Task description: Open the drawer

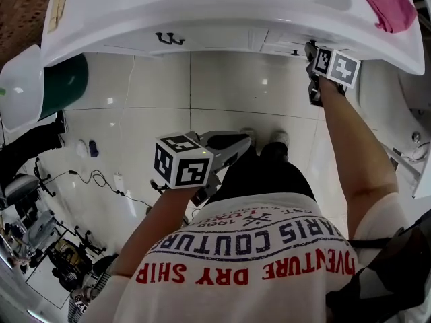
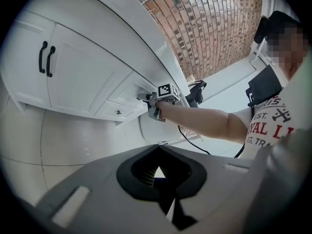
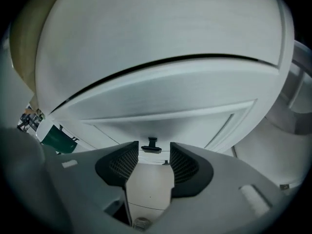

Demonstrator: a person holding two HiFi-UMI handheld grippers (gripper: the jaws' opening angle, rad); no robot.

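Observation:
The white drawer front fills the right gripper view, with its small black knob just ahead of the fingertips. My right gripper is open; the knob sits in line with the gap and the pads do not touch it. In the head view the right gripper reaches up to the vanity's right end under the countertop. The left gripper view shows it at the upper drawer. My left gripper hangs low in front of the person, jaws closed together and empty.
White vanity with two cabinet doors and paired black handles. A pink cloth lies on the countertop. A green bin stands left, cables trail on the tiled floor, and a white fixture stands right.

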